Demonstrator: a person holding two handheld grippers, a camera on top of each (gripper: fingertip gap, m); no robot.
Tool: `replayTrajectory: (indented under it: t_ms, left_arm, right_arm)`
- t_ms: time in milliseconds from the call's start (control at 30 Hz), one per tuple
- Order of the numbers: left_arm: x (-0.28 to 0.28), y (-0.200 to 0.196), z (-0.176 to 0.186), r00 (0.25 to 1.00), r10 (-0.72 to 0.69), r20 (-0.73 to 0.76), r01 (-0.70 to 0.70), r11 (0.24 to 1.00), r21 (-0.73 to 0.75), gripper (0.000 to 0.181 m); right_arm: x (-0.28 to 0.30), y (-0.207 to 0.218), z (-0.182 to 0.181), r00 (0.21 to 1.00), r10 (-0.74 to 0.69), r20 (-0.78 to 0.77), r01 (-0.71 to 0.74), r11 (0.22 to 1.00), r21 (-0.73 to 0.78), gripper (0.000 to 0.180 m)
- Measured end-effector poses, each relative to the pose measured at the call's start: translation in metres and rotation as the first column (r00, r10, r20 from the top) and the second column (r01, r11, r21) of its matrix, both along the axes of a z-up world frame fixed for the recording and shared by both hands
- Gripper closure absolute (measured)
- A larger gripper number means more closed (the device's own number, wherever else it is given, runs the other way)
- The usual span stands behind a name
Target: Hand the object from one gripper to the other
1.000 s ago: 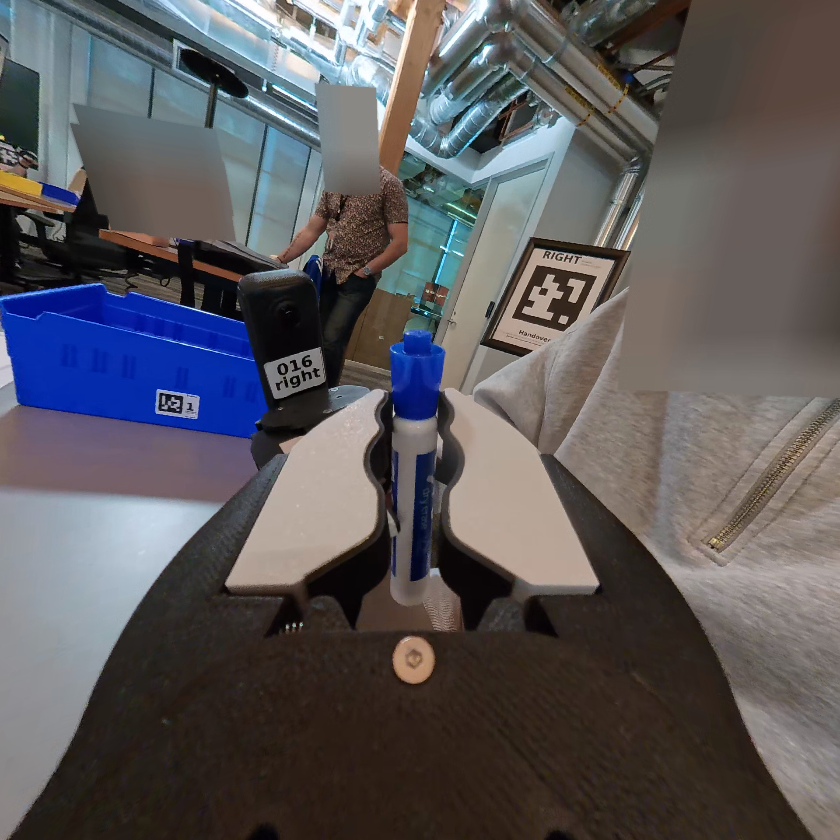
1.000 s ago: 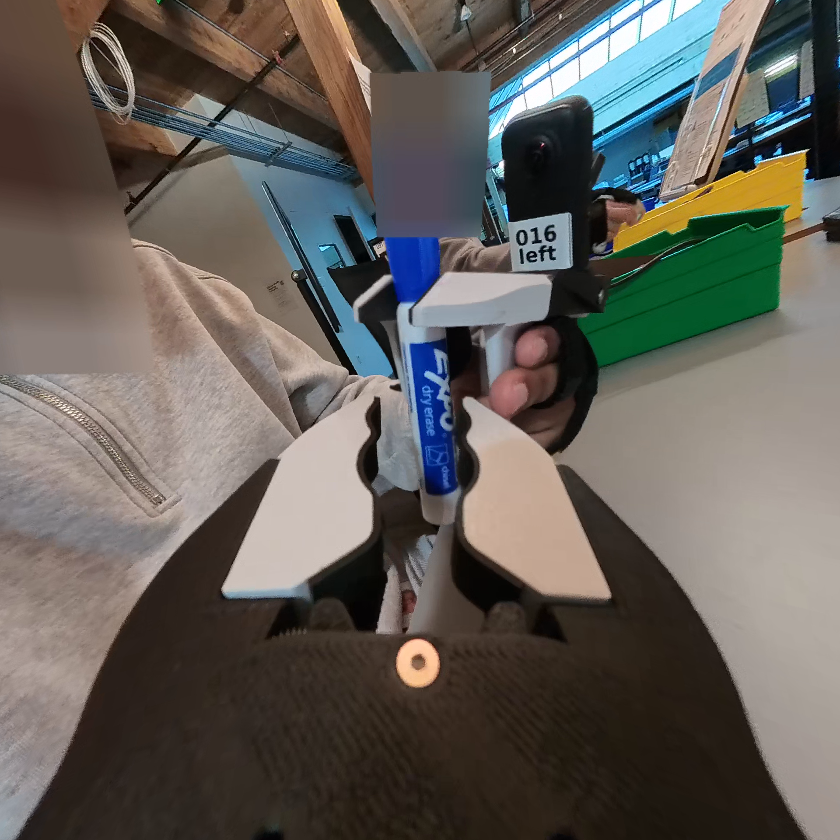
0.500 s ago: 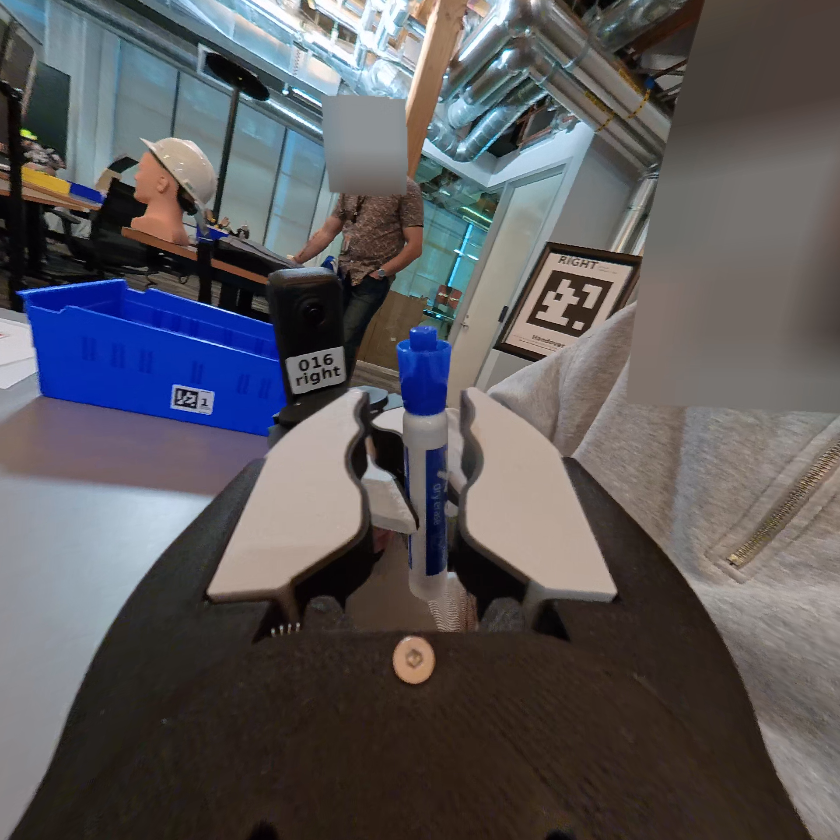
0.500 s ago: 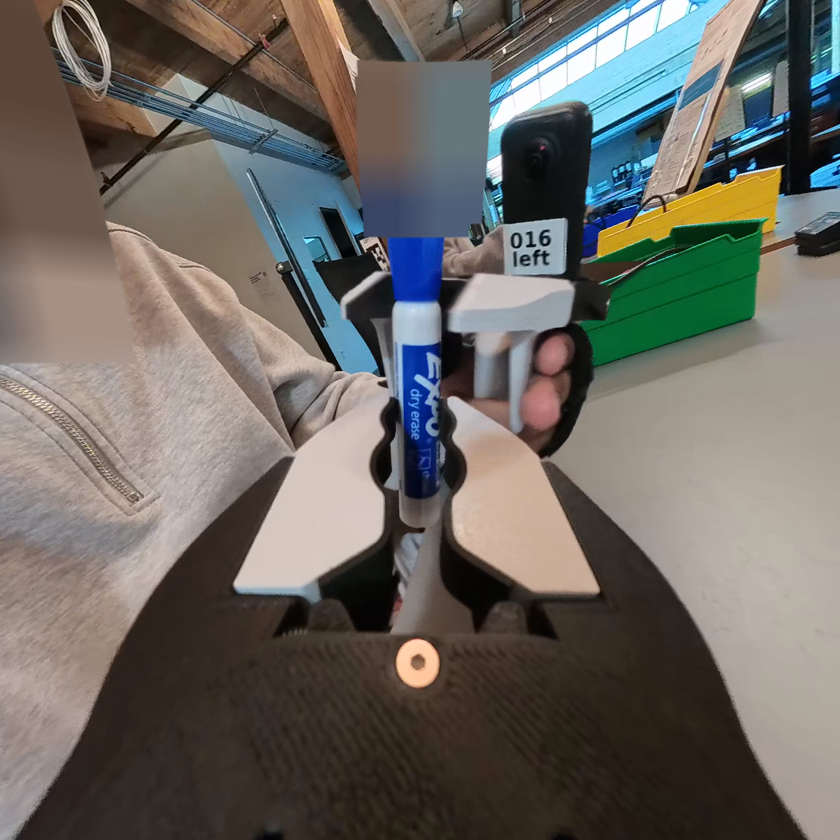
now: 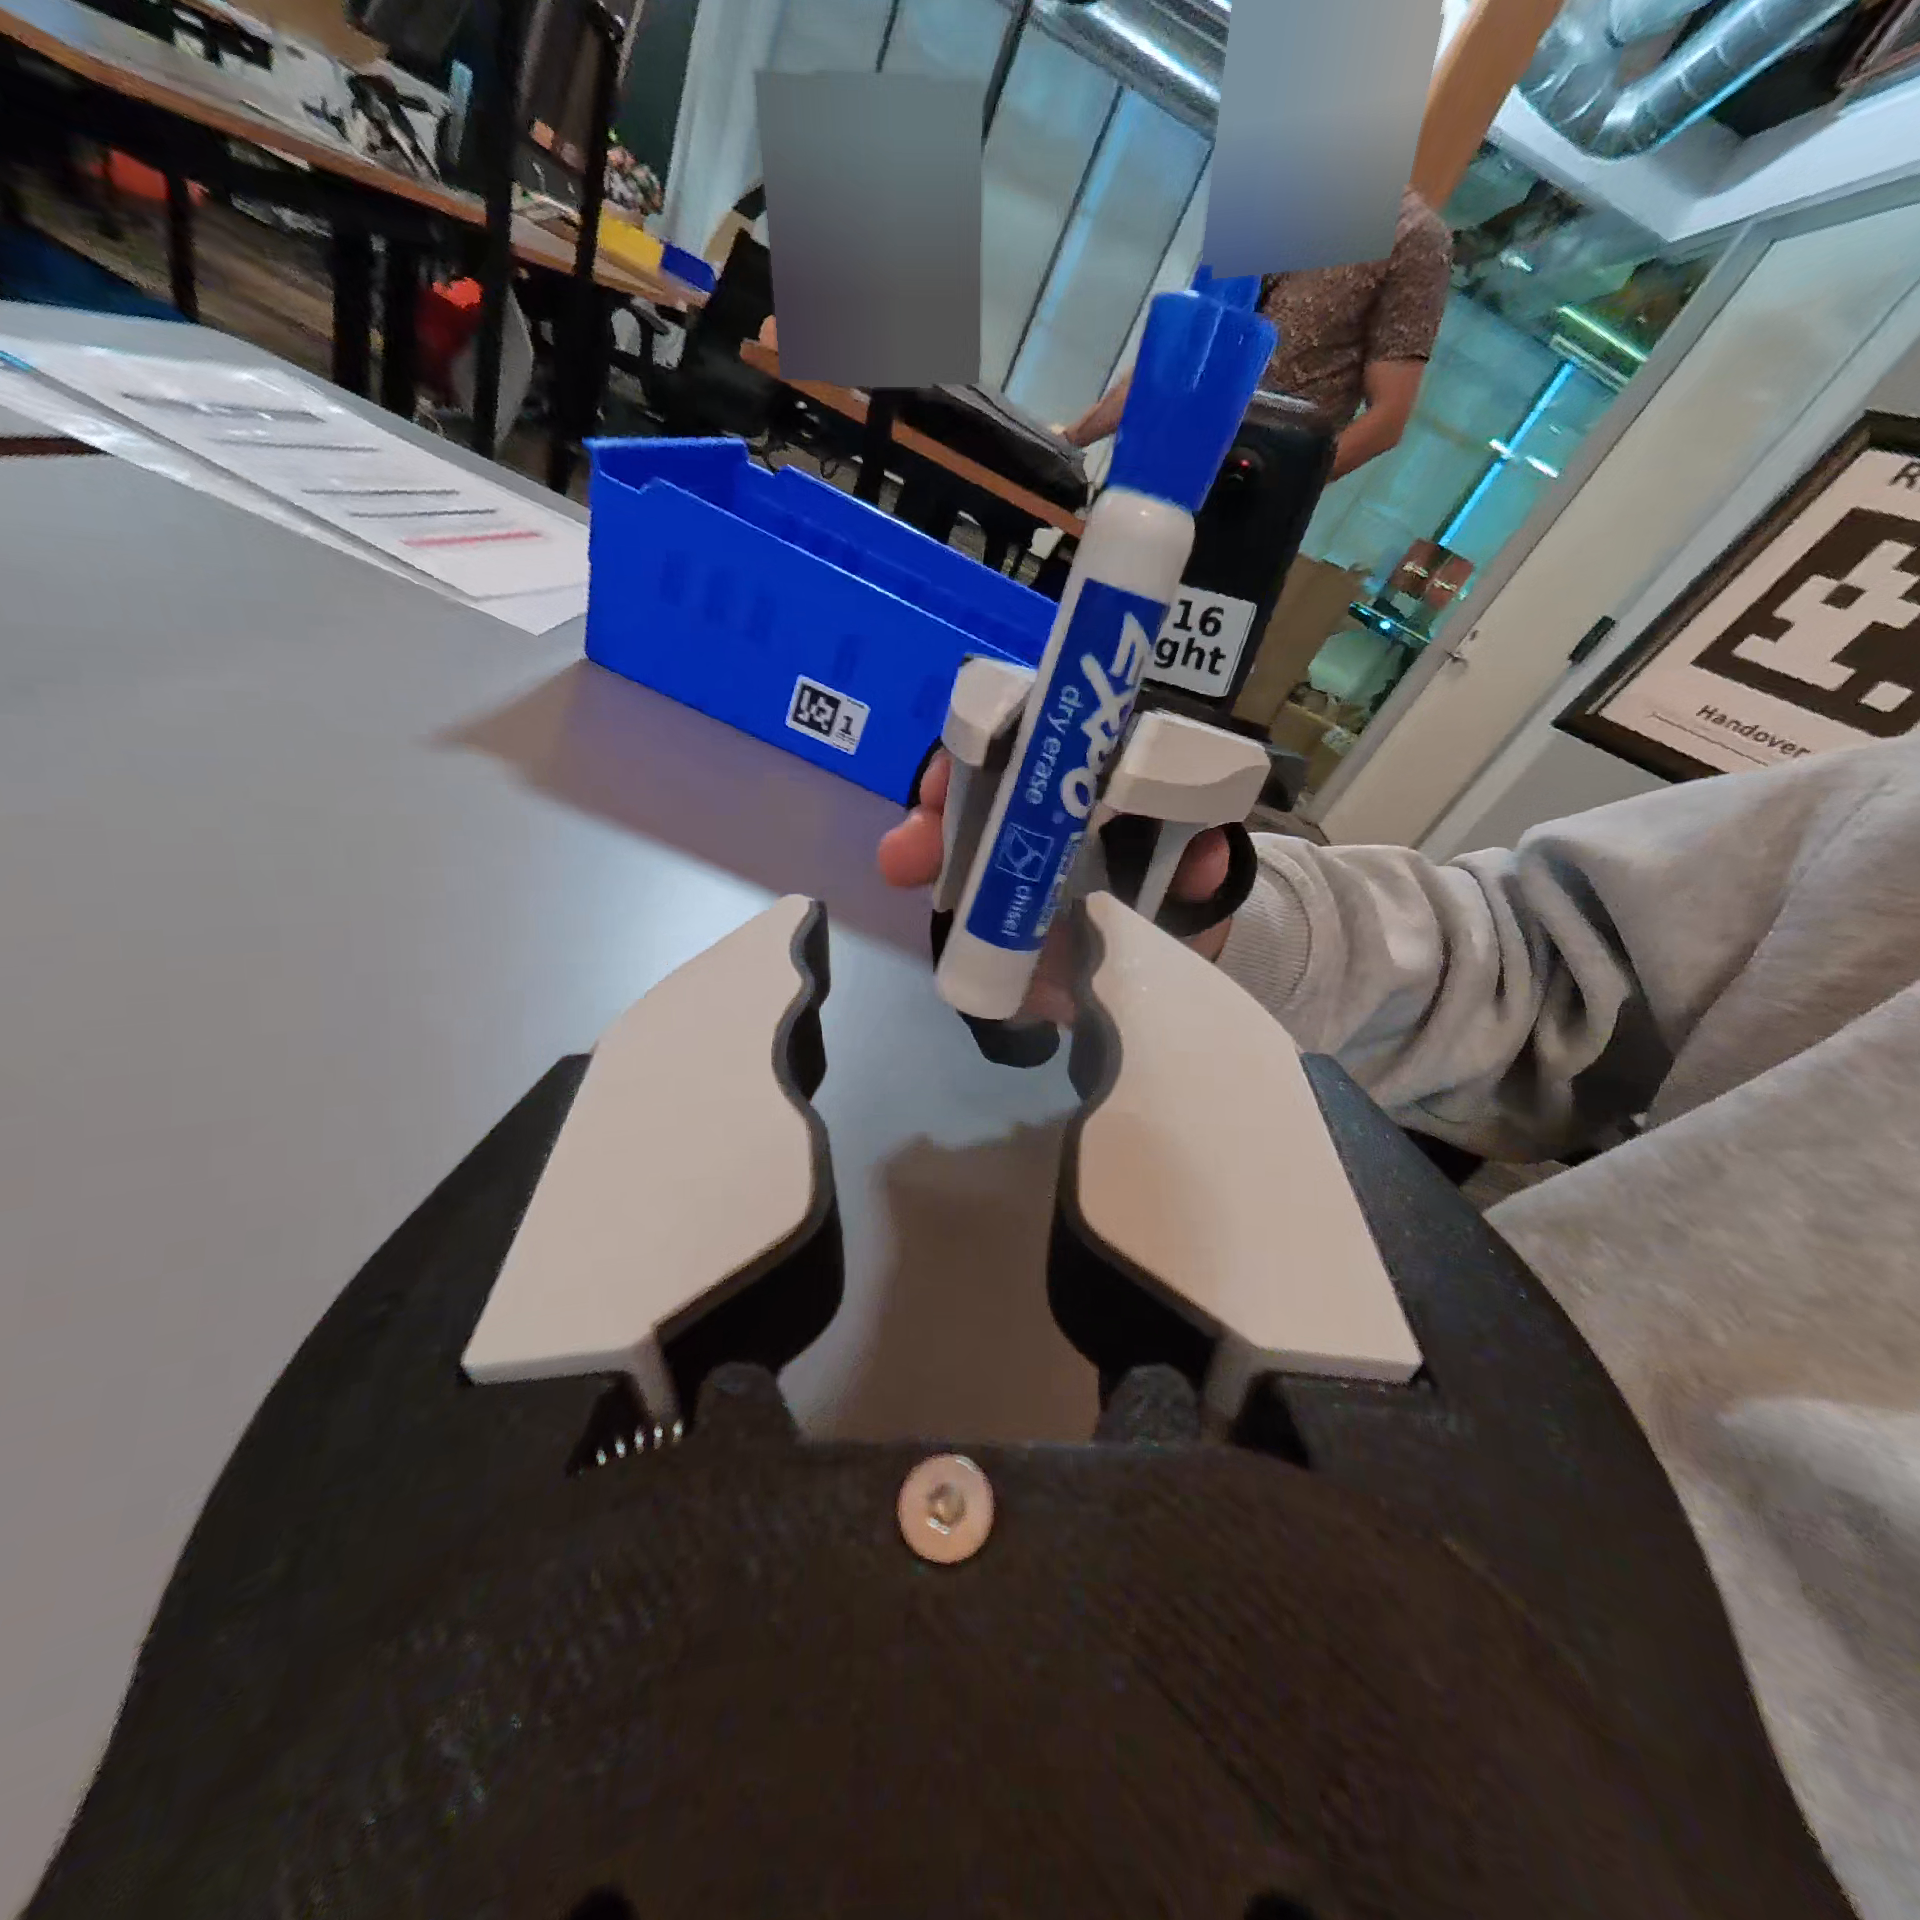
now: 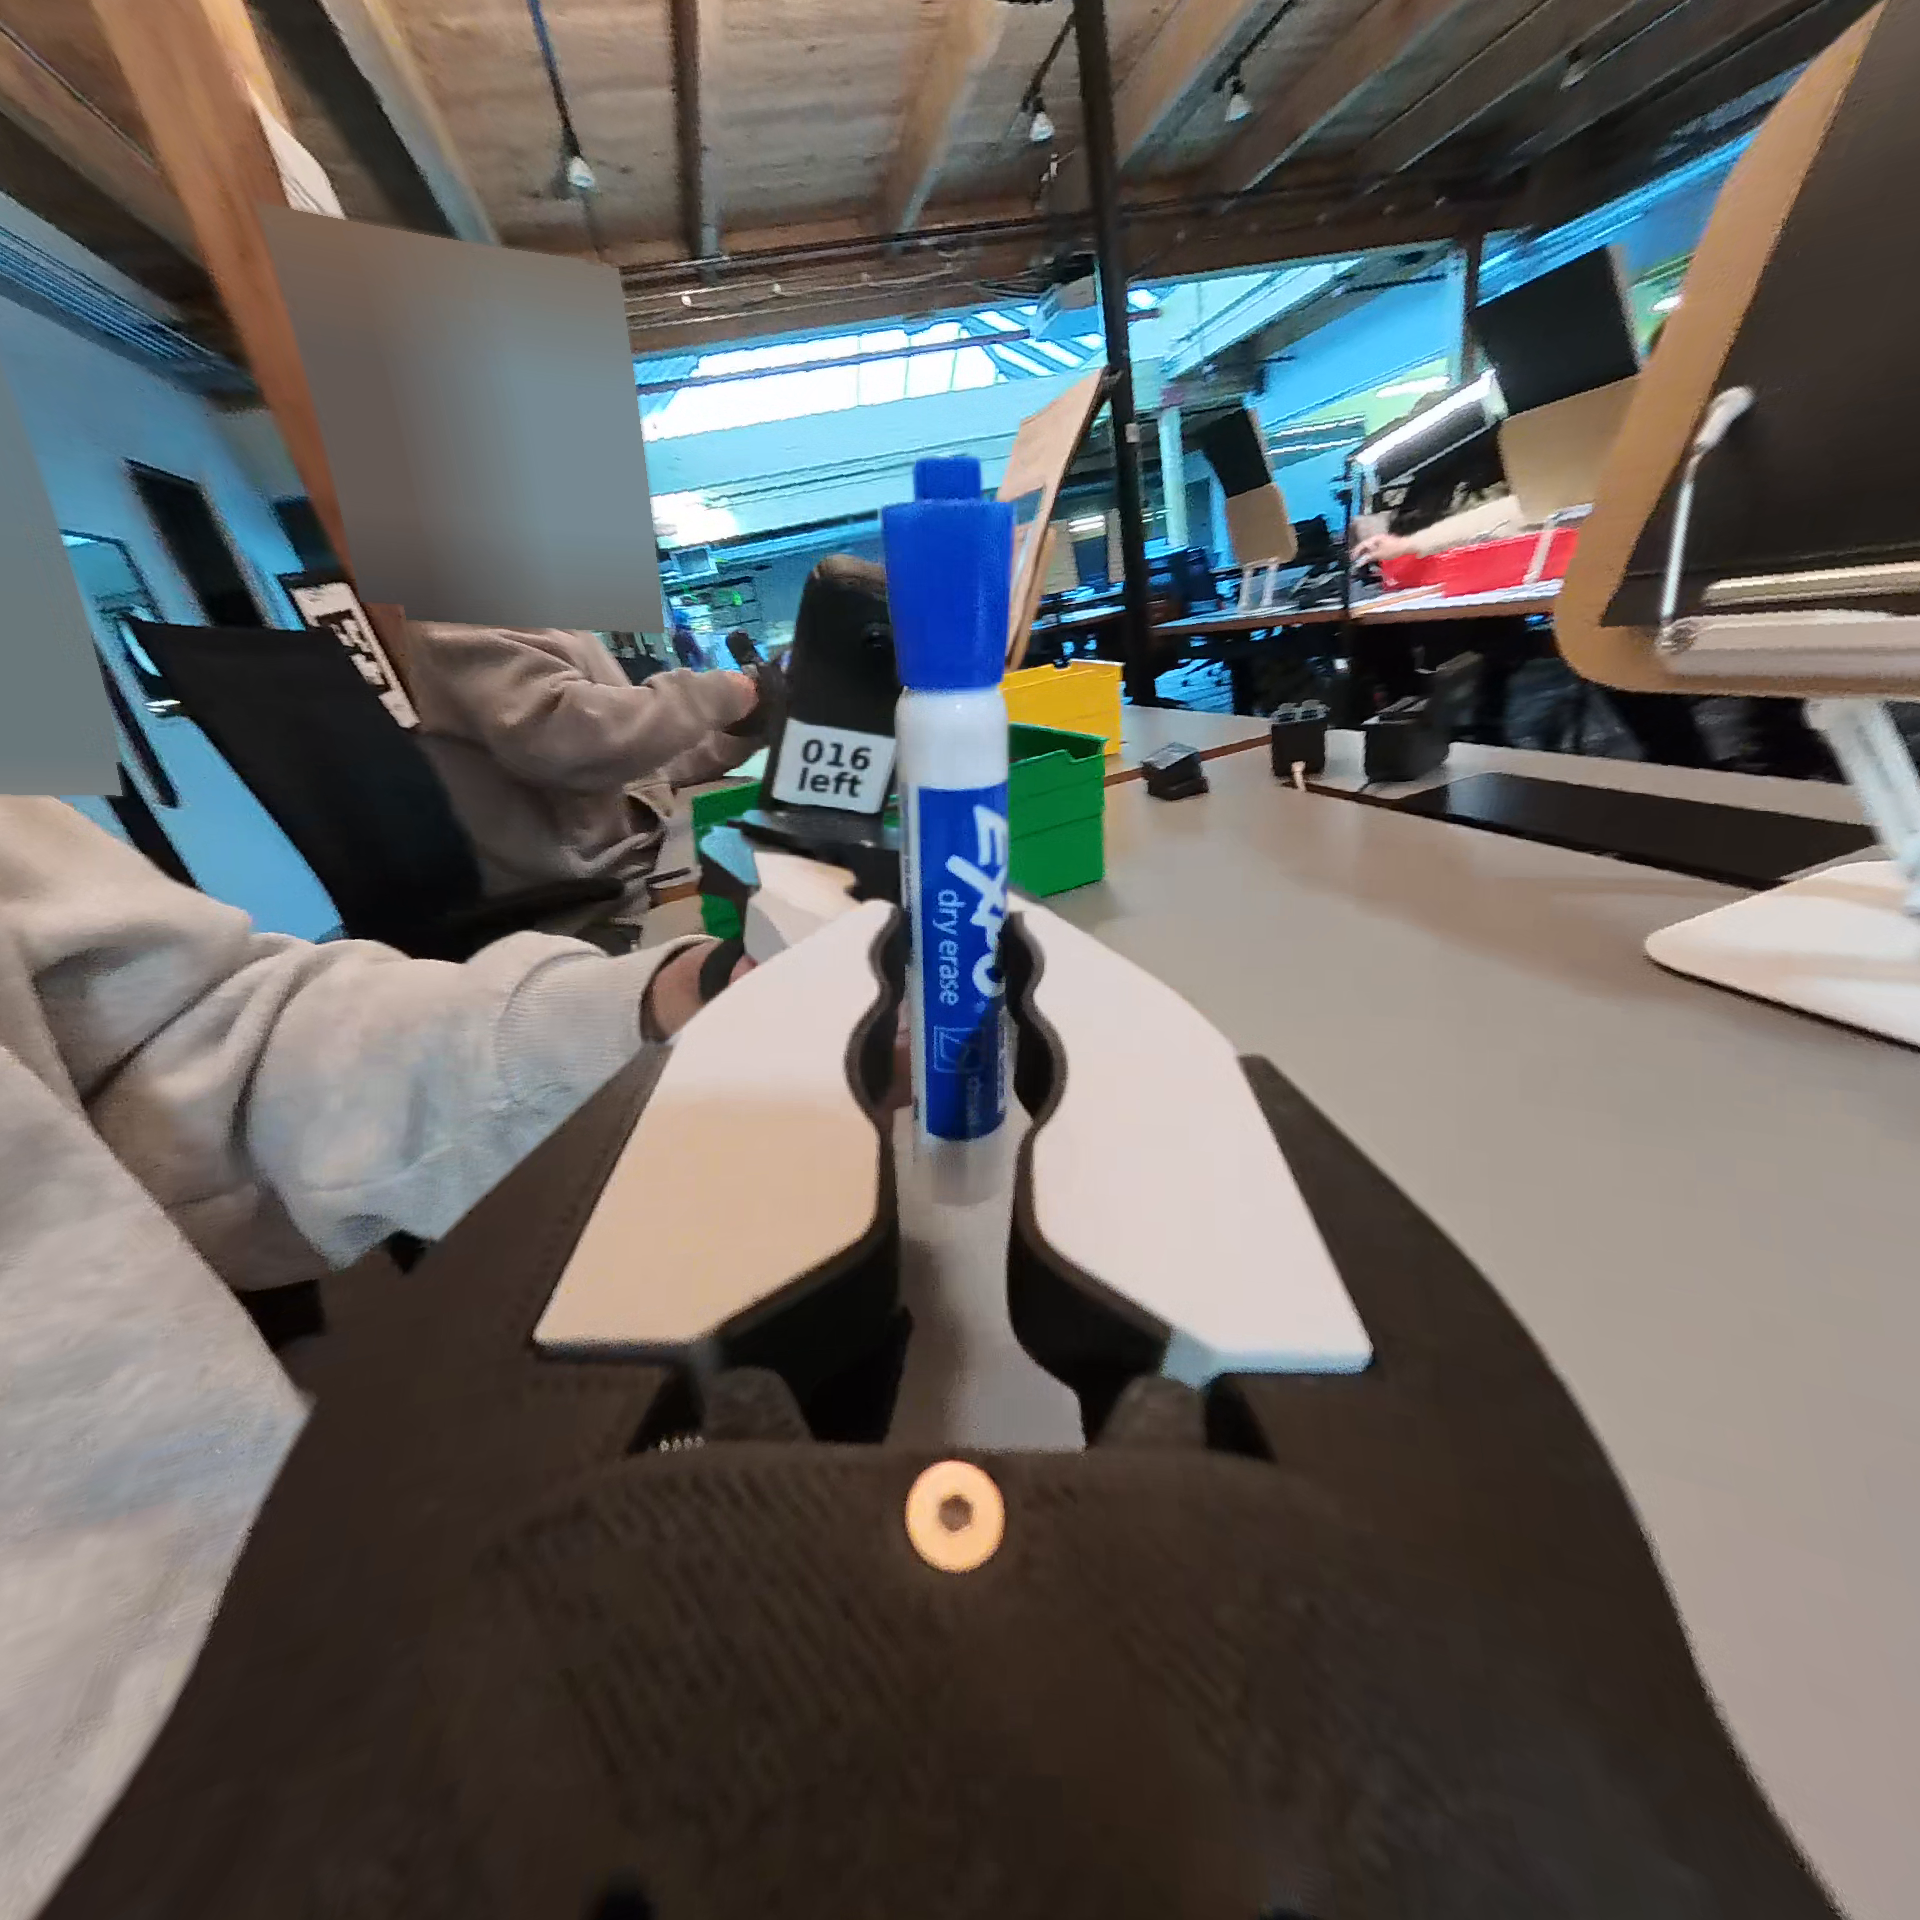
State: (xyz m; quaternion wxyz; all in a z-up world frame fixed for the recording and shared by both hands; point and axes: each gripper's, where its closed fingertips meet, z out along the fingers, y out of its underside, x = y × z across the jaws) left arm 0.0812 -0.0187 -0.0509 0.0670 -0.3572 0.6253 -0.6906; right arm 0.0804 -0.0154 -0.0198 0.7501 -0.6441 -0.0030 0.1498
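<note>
A blue-capped white marker point(image 6: 954, 883) stands upright, cap up, clamped between the fingers of my right gripper point(image 6: 951, 935). In the left wrist view the same marker point(image 5: 1101, 665) shows held by the right gripper point(image 5: 1101, 758) a short way ahead, above the grey table point(image 5: 260, 831). My left gripper point(image 5: 951, 925) is open and empty, its fingers spread wide, with the marker's lower end just beyond its right fingertip point(image 5: 1117, 935). The left gripper point(image 6: 790, 883) shows behind and left of the marker in the right wrist view, apart from it.
A blue bin point(image 5: 790, 613) stands on the table behind the marker, with a paper sheet point(image 5: 312, 468) to its left. A green bin point(image 6: 1049, 821) and a yellow bin point(image 6: 1065, 701) stand farther off. A white stand base point(image 6: 1787, 935) sits at the right. People sit and stand in the background. The tips of both grippers are at nearly the same place.
The left gripper opened, let go of the marker and drew back. The right gripper closed on the marker and carries it away from the left one.
</note>
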Motion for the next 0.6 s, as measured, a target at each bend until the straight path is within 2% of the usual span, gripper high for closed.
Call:
replayTrajectory:
  t_ms: [200,333,467,600]
  left_arm:
    - [-0.004,-0.015,-0.011,0.999,-0.042,-0.007,0.042,0.996,0.076,0.144]
    - [-0.003,-0.018,-0.013,1.000,-0.021,0.013,0.020,0.993,0.116,0.159]
    - [-0.006,-0.022,-0.012,0.999,-0.049,0.023,0.046,0.992,0.115,0.160]
    - [-0.007,-0.018,-0.005,0.997,-0.071,-0.015,0.071,0.997,0.031,0.159]
  right_arm:
    - [0.000,0.006,-0.008,0.995,-0.069,0.074,0.072,0.997,-0.040,0.160]
    - [-0.004,0.009,-0.008,0.996,-0.061,0.064,0.064,0.997,-0.042,0.160]
    - [-0.006,0.009,-0.009,0.997,-0.053,0.061,0.056,0.997,-0.049,0.158]
    - [0.000,0.008,-0.004,0.991,-0.082,0.106,0.085,0.996,-0.023,0.122]
